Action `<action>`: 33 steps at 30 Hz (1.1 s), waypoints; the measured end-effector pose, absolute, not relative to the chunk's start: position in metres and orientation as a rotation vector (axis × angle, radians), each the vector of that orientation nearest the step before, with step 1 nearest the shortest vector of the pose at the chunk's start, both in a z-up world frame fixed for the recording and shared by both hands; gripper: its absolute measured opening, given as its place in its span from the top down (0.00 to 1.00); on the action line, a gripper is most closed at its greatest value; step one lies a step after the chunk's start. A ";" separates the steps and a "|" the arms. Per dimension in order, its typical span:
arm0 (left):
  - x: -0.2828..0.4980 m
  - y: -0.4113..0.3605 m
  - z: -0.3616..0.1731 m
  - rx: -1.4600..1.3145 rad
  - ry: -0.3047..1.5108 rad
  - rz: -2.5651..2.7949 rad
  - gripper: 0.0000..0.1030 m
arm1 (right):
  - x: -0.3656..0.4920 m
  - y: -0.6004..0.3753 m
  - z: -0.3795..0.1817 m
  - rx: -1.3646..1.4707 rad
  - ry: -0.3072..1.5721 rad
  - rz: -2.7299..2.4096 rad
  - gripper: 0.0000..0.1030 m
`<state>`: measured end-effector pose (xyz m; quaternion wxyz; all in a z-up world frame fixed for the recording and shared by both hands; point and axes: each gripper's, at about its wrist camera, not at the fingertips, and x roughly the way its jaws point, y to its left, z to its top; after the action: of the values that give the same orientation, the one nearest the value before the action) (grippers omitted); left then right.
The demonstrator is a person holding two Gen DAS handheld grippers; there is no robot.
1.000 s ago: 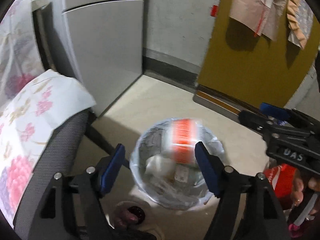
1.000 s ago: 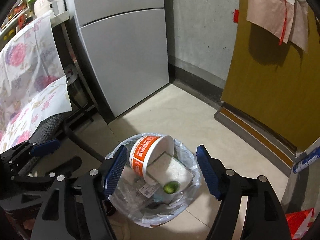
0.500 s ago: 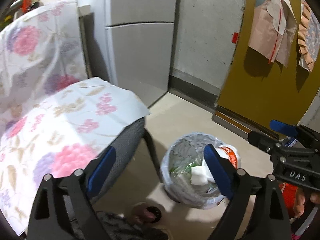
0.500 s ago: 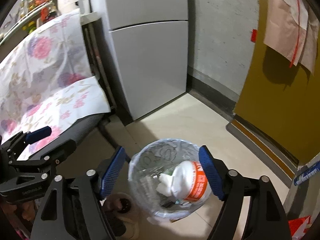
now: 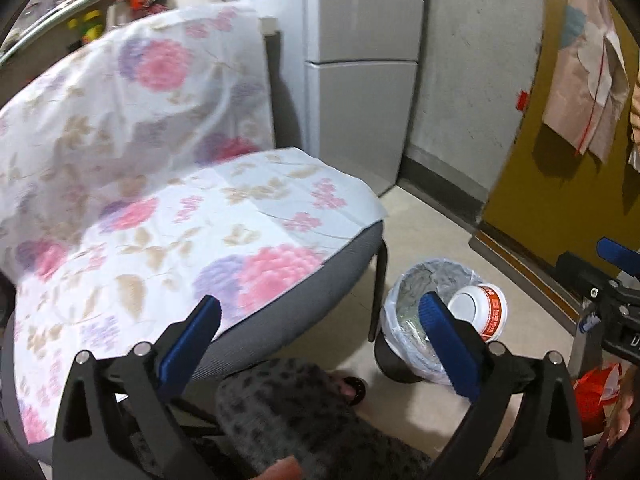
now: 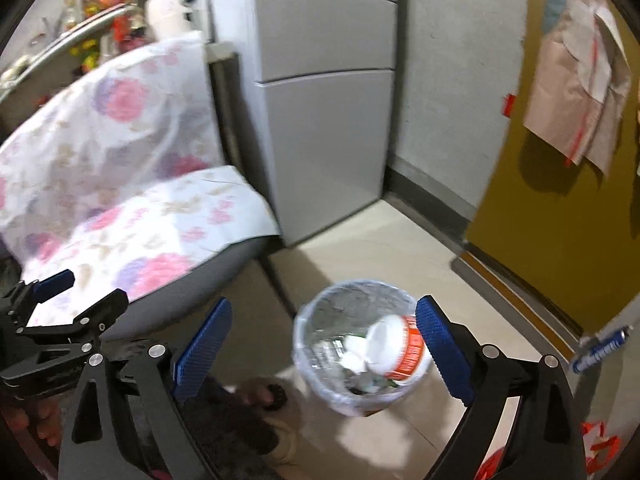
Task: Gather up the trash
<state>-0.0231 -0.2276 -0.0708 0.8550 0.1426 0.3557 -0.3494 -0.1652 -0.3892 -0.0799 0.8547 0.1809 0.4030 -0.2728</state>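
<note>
A small trash bin lined with a clear bag stands on the floor; it also shows in the left wrist view. A white and orange instant-noodle cup lies tipped on the trash inside it, against the right rim; the left wrist view shows the cup too. My left gripper is open and empty, above the chair edge left of the bin. My right gripper is open and empty, above the bin.
A grey chair draped with floral cloth stands left of the bin. A grey fridge stands behind. A mustard door is at the right. A slippered foot and a red bag are near the bin.
Both grippers have risen and swung left, away from the bin. The noodle cup, falling a second ago, has come to rest tipped inside the bin.
</note>
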 end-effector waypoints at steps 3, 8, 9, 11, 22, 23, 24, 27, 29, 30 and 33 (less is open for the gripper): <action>-0.028 -0.205 -0.057 0.297 0.749 -0.702 0.07 | -0.164 -0.372 -0.063 0.340 0.852 -0.522 0.10; -0.039 -0.181 -0.039 0.305 0.729 -0.646 0.07 | -0.166 -0.350 -0.033 0.265 0.805 -0.456 0.10; -0.040 -0.178 -0.037 0.301 0.731 -0.643 0.07 | -0.167 -0.350 -0.030 0.261 0.797 -0.456 0.10; -0.045 -0.172 -0.033 0.298 0.735 -0.644 0.07 | -0.168 -0.352 -0.026 0.261 0.793 -0.459 0.10; -0.052 -0.160 -0.017 0.274 0.704 -0.621 0.07 | -0.172 -0.348 -0.011 0.250 0.763 -0.439 0.10; -0.052 -0.160 -0.016 0.273 0.701 -0.622 0.07 | -0.172 -0.348 -0.011 0.249 0.761 -0.438 0.10; -0.052 -0.159 -0.016 0.272 0.699 -0.622 0.07 | -0.172 -0.349 -0.011 0.250 0.760 -0.438 0.10; -0.052 -0.158 -0.015 0.267 0.698 -0.620 0.07 | -0.171 -0.349 -0.011 0.247 0.763 -0.444 0.10; -0.052 -0.158 -0.015 0.267 0.698 -0.620 0.07 | -0.171 -0.348 -0.011 0.241 0.764 -0.447 0.10; -0.052 -0.157 -0.015 0.267 0.697 -0.621 0.07 | -0.170 -0.349 -0.011 0.240 0.765 -0.452 0.10; -0.052 -0.157 -0.014 0.262 0.696 -0.617 0.07 | -0.171 -0.350 -0.012 0.242 0.765 -0.453 0.10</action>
<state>-0.0519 -0.1567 -0.0143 0.8856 0.1260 0.3345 -0.2966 -0.1705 -0.3496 -0.0119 0.8958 0.1167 0.3691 -0.2184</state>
